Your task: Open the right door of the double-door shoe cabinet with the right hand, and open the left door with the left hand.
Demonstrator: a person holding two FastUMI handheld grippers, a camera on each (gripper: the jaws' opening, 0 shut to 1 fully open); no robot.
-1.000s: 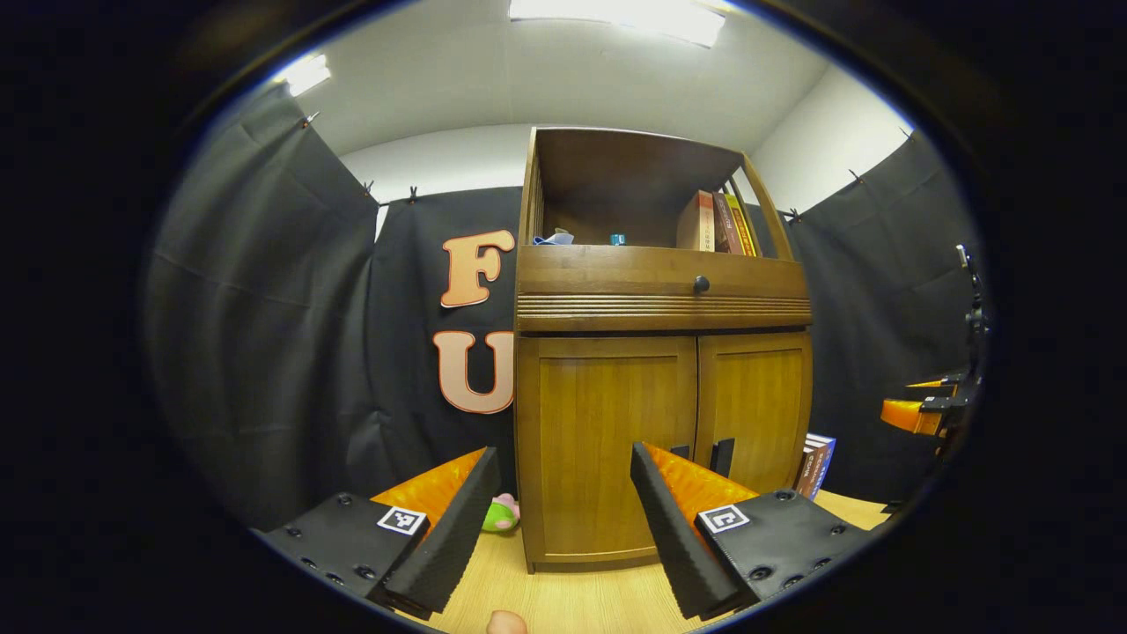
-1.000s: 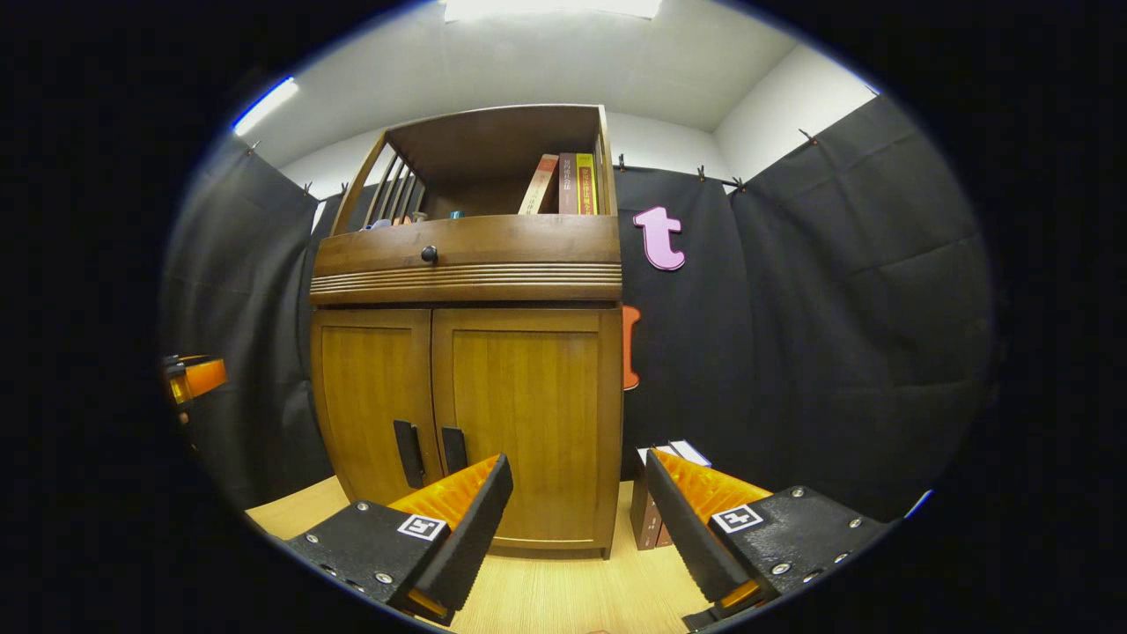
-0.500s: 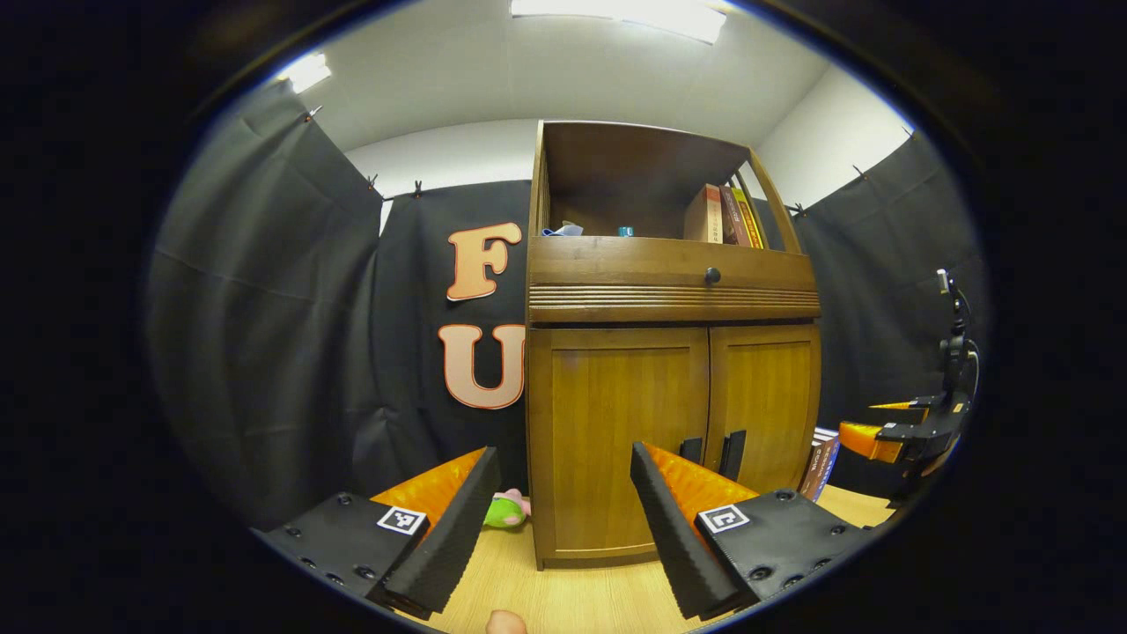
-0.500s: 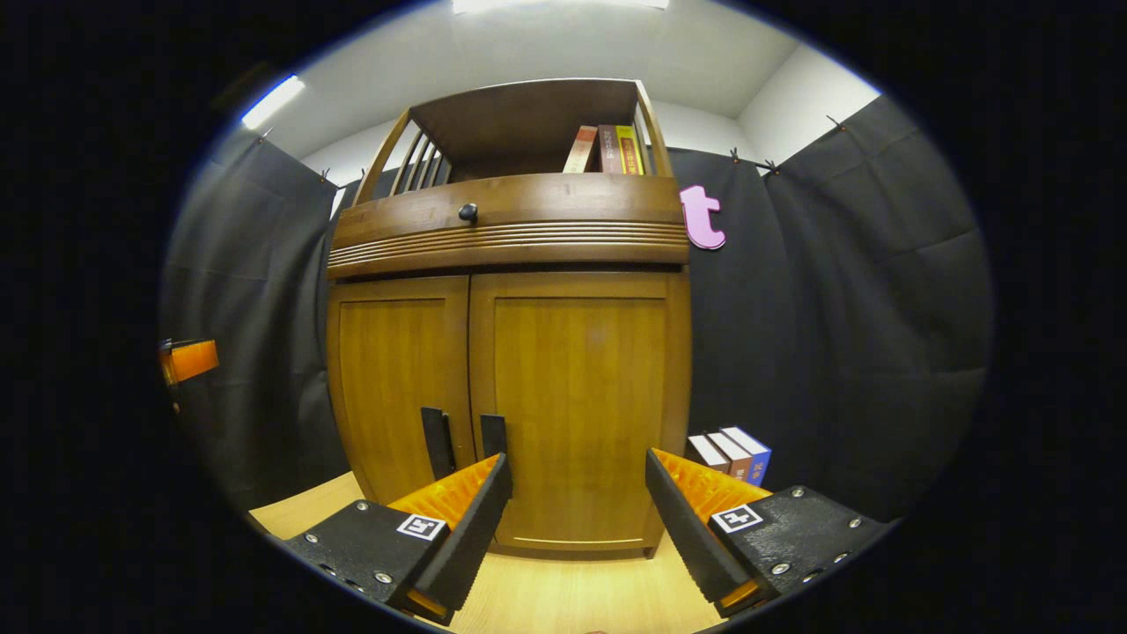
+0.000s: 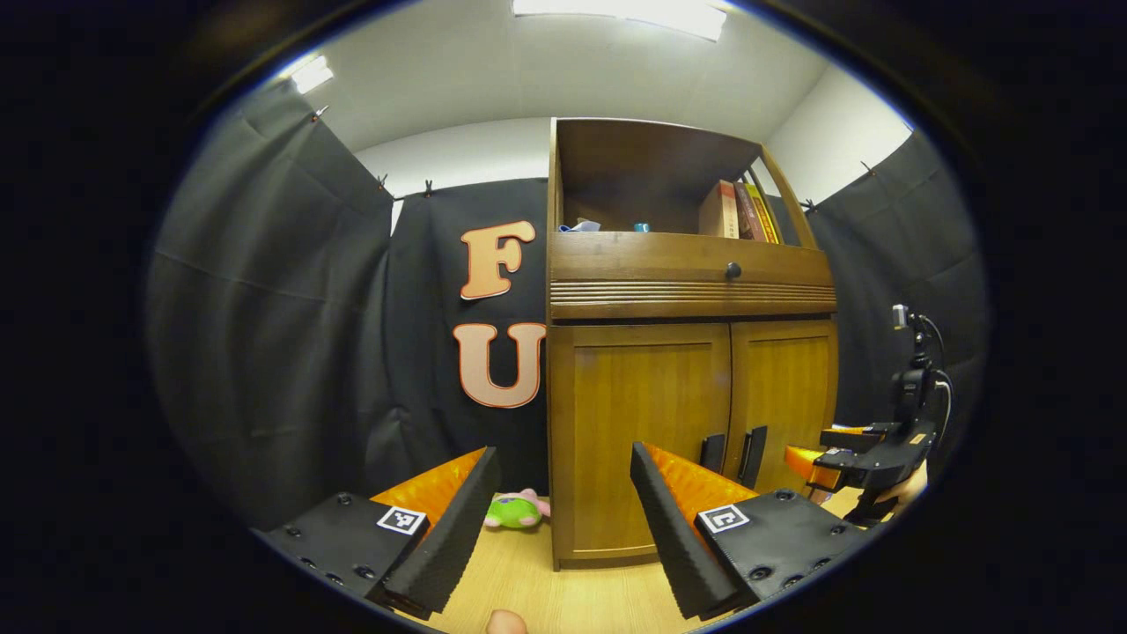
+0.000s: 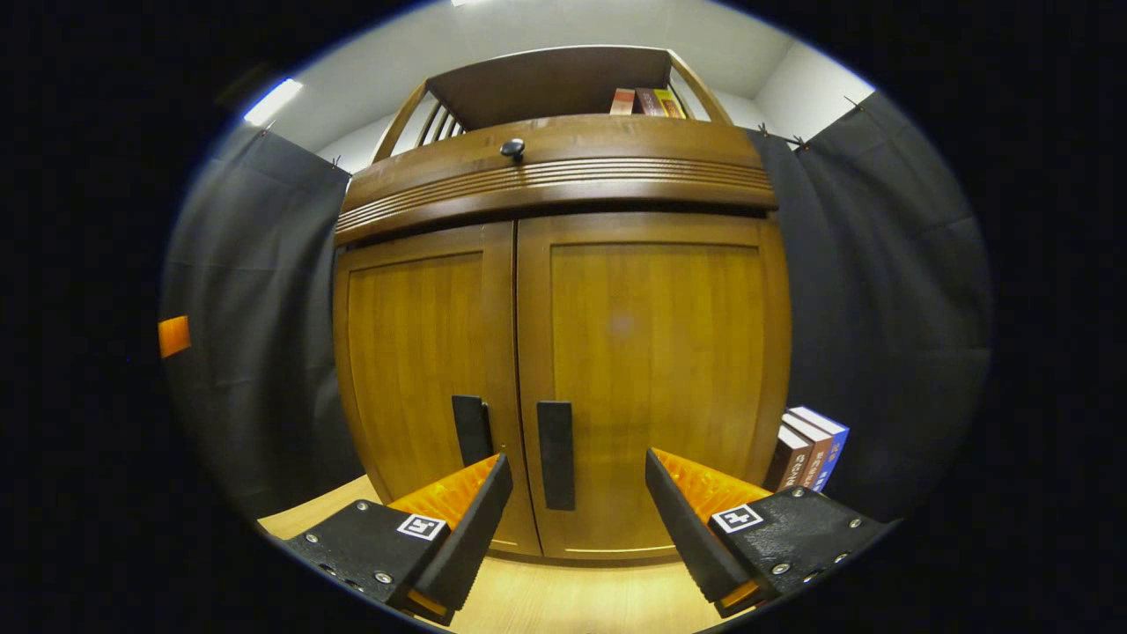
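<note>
A brown wooden shoe cabinet (image 5: pixel 687 352) stands on the light wood floor with both doors closed. In the right gripper view the right door (image 6: pixel 656 370) and the left door (image 6: pixel 414 352) loom large, and each carries a dark upright handle: the right handle (image 6: pixel 556 455) and the left handle (image 6: pixel 472 429). My right gripper (image 6: pixel 577 519) is open, close to the doors, with the right handle between and beyond its fingers, not touching. My left gripper (image 5: pixel 559 519) is open and farther back, facing the cabinet's left corner. The left gripper view shows the right gripper (image 5: pixel 845 462) near the handles (image 5: pixel 731 453).
Books (image 6: pixel 810 449) stand on the floor at the cabinet's right side. A green and pink plush toy (image 5: pixel 515 511) lies on the floor left of the cabinet. A drawer with a dark knob (image 5: pixel 732 270) sits above the doors. The open top shelf holds books (image 5: pixel 740 211).
My right gripper has moved much closer to the doors and shifted left, bringing the right handle between its fingers' line. My left gripper view has drifted left, so the cabinet sits farther right.
</note>
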